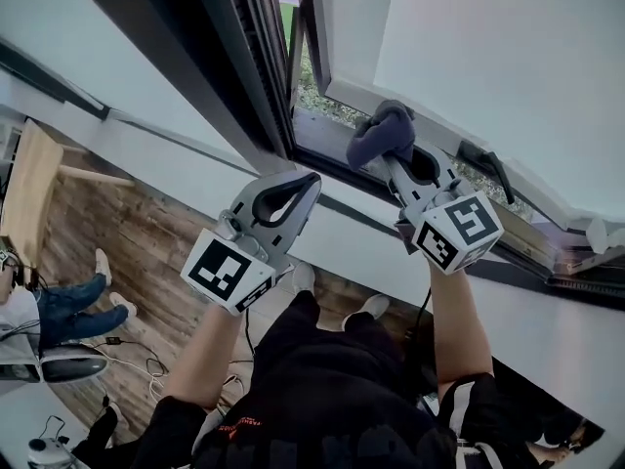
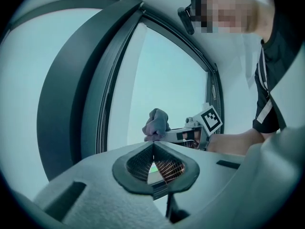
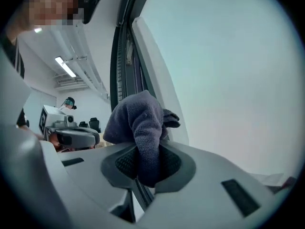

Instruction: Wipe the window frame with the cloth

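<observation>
My right gripper [image 1: 389, 152] has its jaws clamped on the cloth [image 1: 381, 128] — its own camera shows a purple-grey fold pinched between them, with the bunched rest standing out past the tips. In the head view I see that bundle low on the window frame [image 1: 244, 76], over the dark lower rail [image 1: 327, 159] and just beside the frame's corner. I cannot tell whether it presses on the rail. The white sash [image 1: 459, 47] stands ajar to the right of the cloth, with a black handle [image 1: 488, 164] further along its edge. My left gripper [image 1: 312, 179] holds nothing — its jaws are brought together at the tips, and it points toward the same corner from the room side, near the right one but apart from it
</observation>
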Demonstrator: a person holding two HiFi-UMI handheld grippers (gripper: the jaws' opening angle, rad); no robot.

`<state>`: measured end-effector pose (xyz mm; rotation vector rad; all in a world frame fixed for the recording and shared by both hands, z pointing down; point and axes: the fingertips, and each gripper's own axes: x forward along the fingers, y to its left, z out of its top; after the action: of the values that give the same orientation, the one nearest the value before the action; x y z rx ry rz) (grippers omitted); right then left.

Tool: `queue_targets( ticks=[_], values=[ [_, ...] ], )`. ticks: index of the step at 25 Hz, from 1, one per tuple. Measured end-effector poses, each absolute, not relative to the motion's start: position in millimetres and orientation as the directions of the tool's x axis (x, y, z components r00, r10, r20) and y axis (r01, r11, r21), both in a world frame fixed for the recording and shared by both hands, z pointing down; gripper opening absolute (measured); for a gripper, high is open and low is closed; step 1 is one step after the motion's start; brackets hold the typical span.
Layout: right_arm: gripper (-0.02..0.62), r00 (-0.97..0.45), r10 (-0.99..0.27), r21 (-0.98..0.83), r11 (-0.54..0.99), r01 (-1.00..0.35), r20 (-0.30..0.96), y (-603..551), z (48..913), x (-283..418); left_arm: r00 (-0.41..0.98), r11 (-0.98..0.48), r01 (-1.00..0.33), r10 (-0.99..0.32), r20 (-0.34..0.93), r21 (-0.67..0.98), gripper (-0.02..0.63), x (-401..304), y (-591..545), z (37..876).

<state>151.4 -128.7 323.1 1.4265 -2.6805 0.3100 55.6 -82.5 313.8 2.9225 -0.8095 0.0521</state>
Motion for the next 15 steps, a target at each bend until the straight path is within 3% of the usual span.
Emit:
queue_targets(
  ticks=[15],
  values=[
    [0.051, -0.453, -0.891, -0.188, 0.442, -0.877, 0.018, -62.8, 254.1, 259.6, 0.923, -0.923, -0.384, -0.384, 0.009, 0.000, 0.018, 145.5, -57.0, 260.8]
  ],
)
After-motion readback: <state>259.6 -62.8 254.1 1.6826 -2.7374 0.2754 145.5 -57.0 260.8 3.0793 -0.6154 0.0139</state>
